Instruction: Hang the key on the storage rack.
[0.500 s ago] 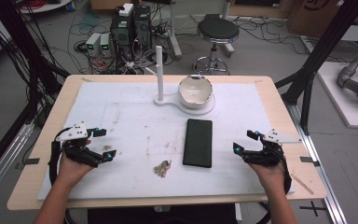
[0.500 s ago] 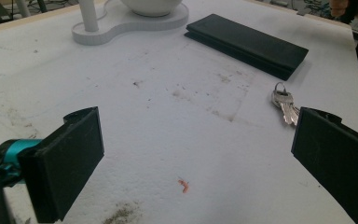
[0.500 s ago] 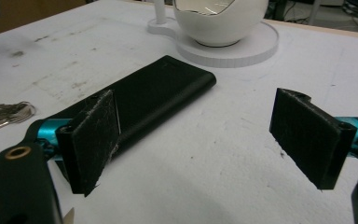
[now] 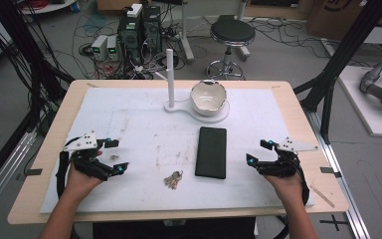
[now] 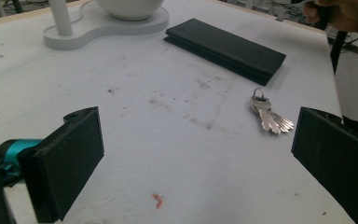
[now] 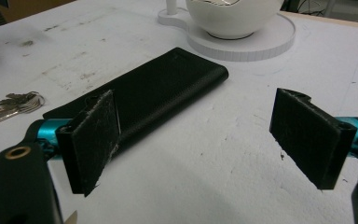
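My left tongs (image 4: 113, 156) and right tongs (image 4: 256, 152) gaped empty while the wallet (image 4: 211, 152) lay lengthwise up the frame's centre, bare worktop (image 4: 144, 124) all round.

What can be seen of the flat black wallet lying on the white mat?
The flat black rectangular wallet looks like grained leather or a similar material, with rounded corners and a layered, folded edge visible in the left gripper view. It lies closed and flat on the white mat, its long side running away from the person, just in front of the white round stand. Nothing touches it but the mat; it lies apart from the bunch of keys.
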